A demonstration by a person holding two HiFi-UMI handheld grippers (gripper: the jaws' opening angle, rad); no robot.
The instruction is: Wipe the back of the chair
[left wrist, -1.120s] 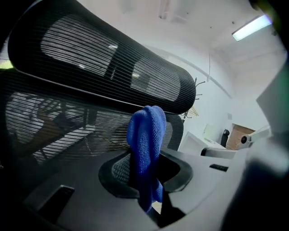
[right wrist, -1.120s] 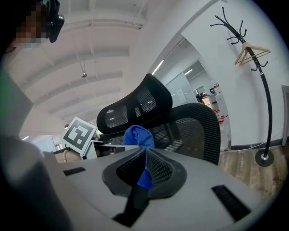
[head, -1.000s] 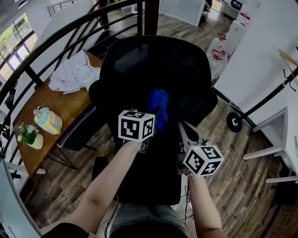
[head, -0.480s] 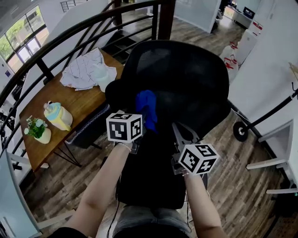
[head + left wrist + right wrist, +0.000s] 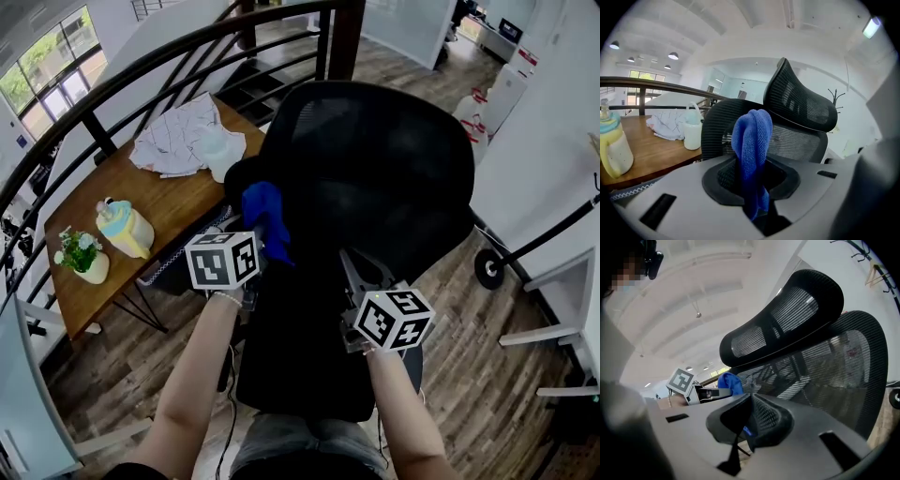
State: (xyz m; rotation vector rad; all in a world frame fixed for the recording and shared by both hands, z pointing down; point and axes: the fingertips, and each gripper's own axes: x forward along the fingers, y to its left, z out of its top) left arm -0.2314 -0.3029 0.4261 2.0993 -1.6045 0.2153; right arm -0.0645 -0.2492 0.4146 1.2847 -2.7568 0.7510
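"Jaws first: what does your left pair hold?"

"My left gripper (image 5: 753, 180) is clamped on a blue cloth (image 5: 751, 138). It stands up between the jaws in a folded bunch, and its rounded top rises well above their tips."

"And the right pair?"

"My right gripper (image 5: 748, 404) has its jaws drawn together, pad against pad, with nothing held between them. From the head view it sits low, to the right of the left gripper (image 5: 260, 247) and apart from it."

"Where is the chair?"

"Straight ahead of both pairs. Just beyond my left jaws is the left edge of the chair back (image 5: 799, 140), a black mesh panel. The cloth (image 5: 265, 217) is up against that edge, but I can't tell whether it touches. Ahead of my right gripper (image 5: 350, 258) the mesh (image 5: 829, 376) fills the view to the right. Above both pairs the curved headrest (image 5: 787, 317) leans over."

"Anything past that?"

"Left of my left jaws and farther off is a wooden table (image 5: 651, 157). It carries a yellow and blue bottle (image 5: 611, 145) nearest me, then a white jug (image 5: 693, 133), with crumpled white fabric (image 5: 668, 126) behind it. Beyond the table runs a dark railing (image 5: 656, 85)."
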